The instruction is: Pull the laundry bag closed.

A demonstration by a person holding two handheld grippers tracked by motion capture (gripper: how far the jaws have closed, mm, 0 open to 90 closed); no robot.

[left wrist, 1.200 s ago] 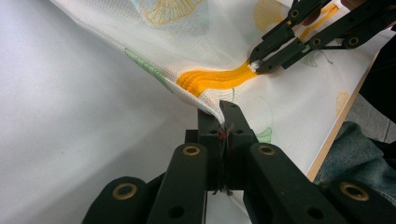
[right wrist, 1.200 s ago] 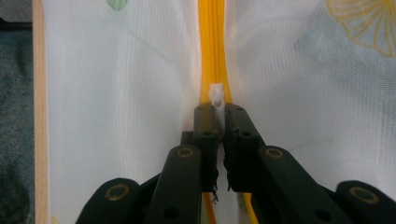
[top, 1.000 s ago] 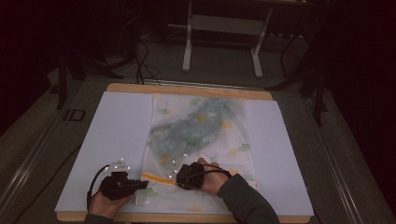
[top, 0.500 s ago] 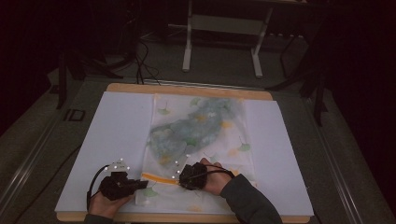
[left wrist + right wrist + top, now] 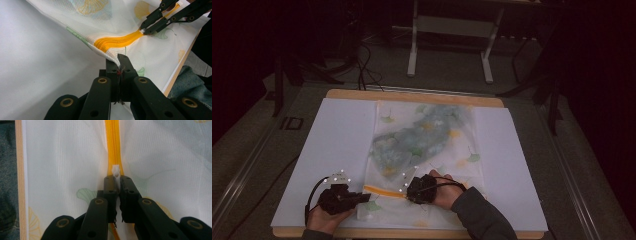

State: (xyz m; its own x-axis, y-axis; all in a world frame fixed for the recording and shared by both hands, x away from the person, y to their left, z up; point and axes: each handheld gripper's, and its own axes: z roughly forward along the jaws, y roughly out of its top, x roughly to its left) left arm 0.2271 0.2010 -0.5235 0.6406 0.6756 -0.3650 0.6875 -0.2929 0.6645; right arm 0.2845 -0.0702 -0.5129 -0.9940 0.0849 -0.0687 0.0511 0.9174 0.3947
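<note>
Little has shifted since a second ago: your right tool point(image 5: 116, 183) stays clamped on the white zipper pull point(image 5: 116, 171) of the mesh laundry bag point(image 5: 427, 135) on the worktop point(image 5: 337, 135); your left tool point(image 5: 119, 61) still pinches its corner, so zipping has barely advanced.

My grippers have matte black jaws with brass-ringed screw holes point(image 5: 102, 80), black cables point(image 5: 310, 195), and I wear a grey sleeve point(image 5: 484, 216).

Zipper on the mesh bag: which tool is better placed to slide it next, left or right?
Right. The right tool is shut on the white zipper pull, in line with the orange zipper. The left tool pinches the mesh bag at its corner, anchoring it.
</note>
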